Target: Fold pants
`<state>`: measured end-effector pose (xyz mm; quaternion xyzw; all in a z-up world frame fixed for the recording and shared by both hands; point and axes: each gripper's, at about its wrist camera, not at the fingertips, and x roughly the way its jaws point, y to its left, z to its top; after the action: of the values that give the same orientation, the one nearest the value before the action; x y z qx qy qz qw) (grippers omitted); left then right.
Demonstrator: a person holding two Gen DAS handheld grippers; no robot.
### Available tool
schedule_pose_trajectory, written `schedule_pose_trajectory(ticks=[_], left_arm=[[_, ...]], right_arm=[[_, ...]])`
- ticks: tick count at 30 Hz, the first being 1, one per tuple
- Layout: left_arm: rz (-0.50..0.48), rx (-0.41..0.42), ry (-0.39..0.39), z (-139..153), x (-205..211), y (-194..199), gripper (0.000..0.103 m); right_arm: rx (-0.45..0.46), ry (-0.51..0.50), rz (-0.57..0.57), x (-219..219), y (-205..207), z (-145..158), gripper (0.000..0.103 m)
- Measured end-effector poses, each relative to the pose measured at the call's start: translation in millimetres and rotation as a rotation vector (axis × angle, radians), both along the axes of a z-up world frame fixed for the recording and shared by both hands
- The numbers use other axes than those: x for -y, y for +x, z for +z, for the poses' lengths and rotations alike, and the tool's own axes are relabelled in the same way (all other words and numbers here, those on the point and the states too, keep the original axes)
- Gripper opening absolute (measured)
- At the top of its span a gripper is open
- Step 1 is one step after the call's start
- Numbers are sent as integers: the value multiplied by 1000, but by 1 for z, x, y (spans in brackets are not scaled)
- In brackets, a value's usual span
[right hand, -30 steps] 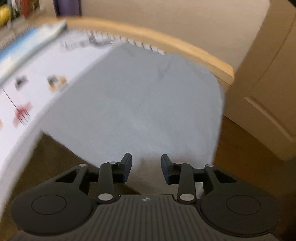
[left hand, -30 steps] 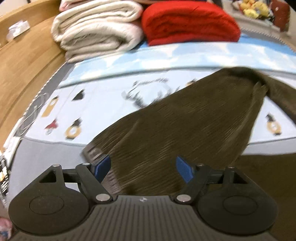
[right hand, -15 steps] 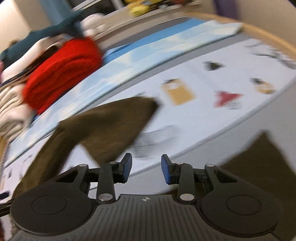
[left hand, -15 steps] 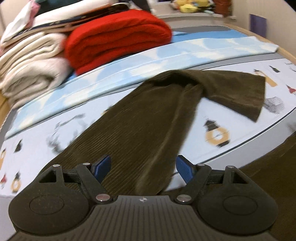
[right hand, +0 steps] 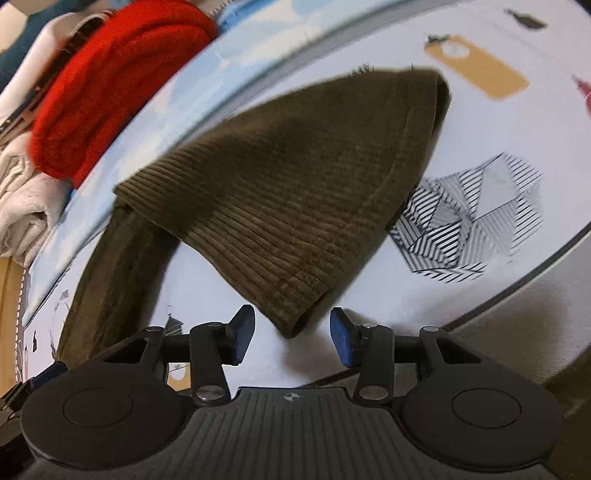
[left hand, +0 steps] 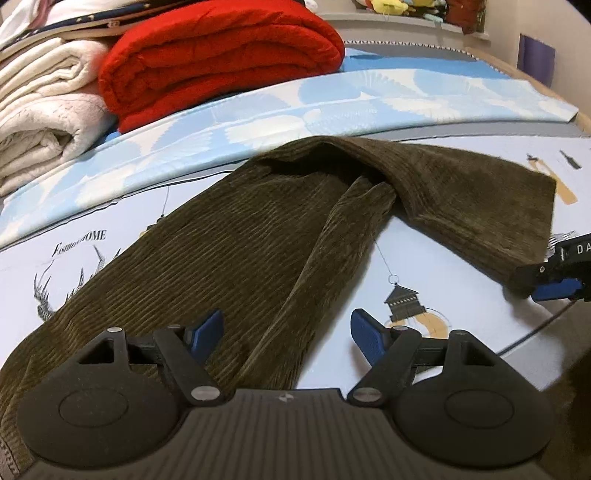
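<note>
Pants (left hand: 258, 258) lying splayed on the bed (left hand: 424, 251), legs apart, no fold made yet; left claw (left hand: 286, 334) wide over one leg; right claw (right hand: 291, 338) wide around the other leg's hem corner, ungripped

We are in a home bedroom: a printed sheet (left hand: 424, 258) covers a bed, folded blankets, red (left hand: 218, 55) beside white (left hand: 40, 107), are stacked at its far side, and plush toys (left hand: 388, 4) sit behind the blankets.

One pair of pants (left hand: 236, 254), one red blanket (left hand: 218, 51), two grippers.
</note>
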<state>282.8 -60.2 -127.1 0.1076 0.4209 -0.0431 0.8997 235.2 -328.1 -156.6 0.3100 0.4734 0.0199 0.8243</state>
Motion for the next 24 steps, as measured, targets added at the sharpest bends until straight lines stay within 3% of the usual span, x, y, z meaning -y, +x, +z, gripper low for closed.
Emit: schedule_pose_trajectory(ticks=[2,3,4,6,9,13,16,21,24], left_arm=[[11,-12,7,-7,1,8,76],[19,-27,13,-11,1,13,68],[27,-43,25,-17,1,18,63],[34,-87,36,-27,-2,24,21],[39,-107,11,-28,-8,29,10],[17,-99,-30,-13,-16,31,9],[-68,-108,-38,-5,-18,28,9],[-296,-135,-74,4,-17,7,8],[-495,-163,-74,3,-11,-16,9]], right_arm=[[11,-18,20,-4,5,-2,43],[21,-47,34,-8,7,0,30],[25,-85,50,-12,9,1,25],[39,-111,46,-12,9,5,12],[127,-67,-39,11,6,33,9],[354,-41,-176,59,-9,109,7],[457,-69,-236,95,-13,159,4],[519,-128,-353,157,2,228,2],[509,-217,-437,189,22,241,0]])
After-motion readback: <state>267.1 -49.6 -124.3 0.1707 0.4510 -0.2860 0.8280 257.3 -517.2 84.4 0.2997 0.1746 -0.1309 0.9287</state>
